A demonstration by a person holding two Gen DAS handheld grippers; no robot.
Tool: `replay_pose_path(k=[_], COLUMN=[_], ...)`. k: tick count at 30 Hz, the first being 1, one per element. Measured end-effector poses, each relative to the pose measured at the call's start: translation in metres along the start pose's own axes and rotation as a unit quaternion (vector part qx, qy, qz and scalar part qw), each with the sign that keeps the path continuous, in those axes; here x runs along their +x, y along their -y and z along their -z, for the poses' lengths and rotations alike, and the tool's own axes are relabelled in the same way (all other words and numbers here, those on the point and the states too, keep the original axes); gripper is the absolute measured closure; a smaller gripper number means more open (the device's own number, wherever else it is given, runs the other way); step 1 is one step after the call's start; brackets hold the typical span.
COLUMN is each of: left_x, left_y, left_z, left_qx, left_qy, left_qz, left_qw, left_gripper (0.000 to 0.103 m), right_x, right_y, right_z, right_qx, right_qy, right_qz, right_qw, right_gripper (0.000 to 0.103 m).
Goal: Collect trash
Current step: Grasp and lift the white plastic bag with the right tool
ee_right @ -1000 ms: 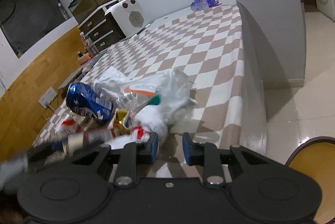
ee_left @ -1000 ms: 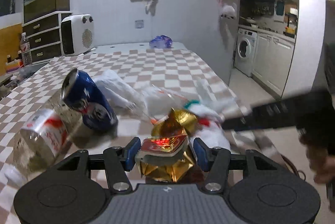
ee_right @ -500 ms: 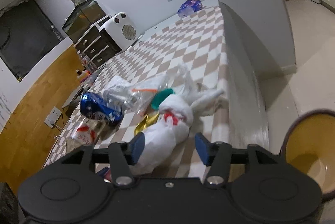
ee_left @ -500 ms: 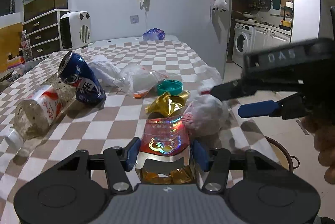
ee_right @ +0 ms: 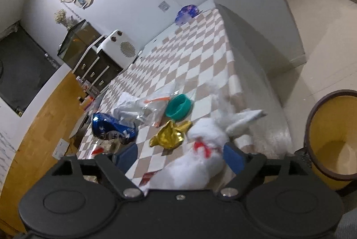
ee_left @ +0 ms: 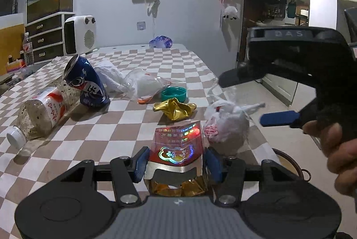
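Observation:
My left gripper (ee_left: 176,164) is shut on a red and gold foil packet (ee_left: 177,146), held over the near edge of the checkered table (ee_left: 133,60). My right gripper (ee_right: 180,155) is open, its fingers wide on both sides of a white tied plastic bag (ee_right: 200,156) that lies at the table's right edge (ee_left: 225,125). On the table lie a gold foil wrapper (ee_left: 175,108), a teal lid (ee_left: 174,92), a clear plastic bag (ee_left: 145,85), a blue can (ee_left: 86,82) and an empty plastic bottle (ee_left: 40,114).
A round bin with a yellow inside (ee_right: 334,136) stands on the floor to the right of the table. A white heater (ee_left: 80,34) and a blue-purple bundle (ee_left: 160,42) are at the table's far end. A dresser (ee_left: 44,38) stands at far left.
My left gripper has pulled back toward the near edge with the foil packet. My right gripper has opened wide, and the white bag now lies between its fingers at the table's right edge.

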State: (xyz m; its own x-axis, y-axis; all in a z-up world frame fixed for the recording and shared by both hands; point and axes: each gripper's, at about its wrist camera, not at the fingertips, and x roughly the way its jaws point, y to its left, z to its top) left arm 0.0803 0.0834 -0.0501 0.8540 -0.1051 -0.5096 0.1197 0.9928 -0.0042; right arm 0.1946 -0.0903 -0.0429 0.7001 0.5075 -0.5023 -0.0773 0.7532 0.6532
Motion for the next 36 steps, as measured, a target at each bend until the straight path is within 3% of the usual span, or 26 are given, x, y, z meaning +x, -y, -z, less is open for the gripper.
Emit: replay_pose_path(k=[4, 8, 12, 18, 24, 28, 36], left_x=[-0.006, -0.013, -0.014, -0.022, -0.023, -0.017, -0.018], left_y=[0.005, 0.019, 0.027, 0.026, 0.018, 0.014, 0.022], left_z=[0.002, 0.009, 0.015, 0.022, 0.023, 0.02, 0.014], left_qx=[0.003, 0.021, 0.026, 0.03, -0.004, -0.041, -0.061], left_qy=[0.005, -0.001, -0.01, -0.013, -0.018, -0.036, -0.038], left_qz=[0.017, 0.039, 0.037, 0.008, 0.011, 0.016, -0.008], left_qw=[0.9998, 0.999, 0.9989, 0.9994, 0.9998, 0.9984, 0.9974], left_gripper=[0.047, 0.047, 0.047, 0.047, 0.045, 0.045, 0.05], right_x=[-0.015, -0.031, -0.034, -0.02, -0.019, -0.025, -0.038], right_y=[0.008, 0.008, 0.0, 0.005, 0.01, 0.015, 0.025], right_z=[0.0, 0.008, 0.02, 0.032, 0.038, 0.038, 0.039], right_qx=[0.015, 0.041, 0.03, 0.004, -0.045, -0.066, -0.096], right_qy=[0.008, -0.006, -0.008, -0.029, -0.029, -0.024, -0.021], right_qz=[0.015, -0.003, 0.013, 0.067, 0.076, 0.061, 0.042], right_qw=[1.0, 0.999, 0.999, 0.997, 0.996, 0.996, 0.994], right_gripper=[0.014, 0.016, 0.019, 0.042, 0.063, 0.067, 0.069])
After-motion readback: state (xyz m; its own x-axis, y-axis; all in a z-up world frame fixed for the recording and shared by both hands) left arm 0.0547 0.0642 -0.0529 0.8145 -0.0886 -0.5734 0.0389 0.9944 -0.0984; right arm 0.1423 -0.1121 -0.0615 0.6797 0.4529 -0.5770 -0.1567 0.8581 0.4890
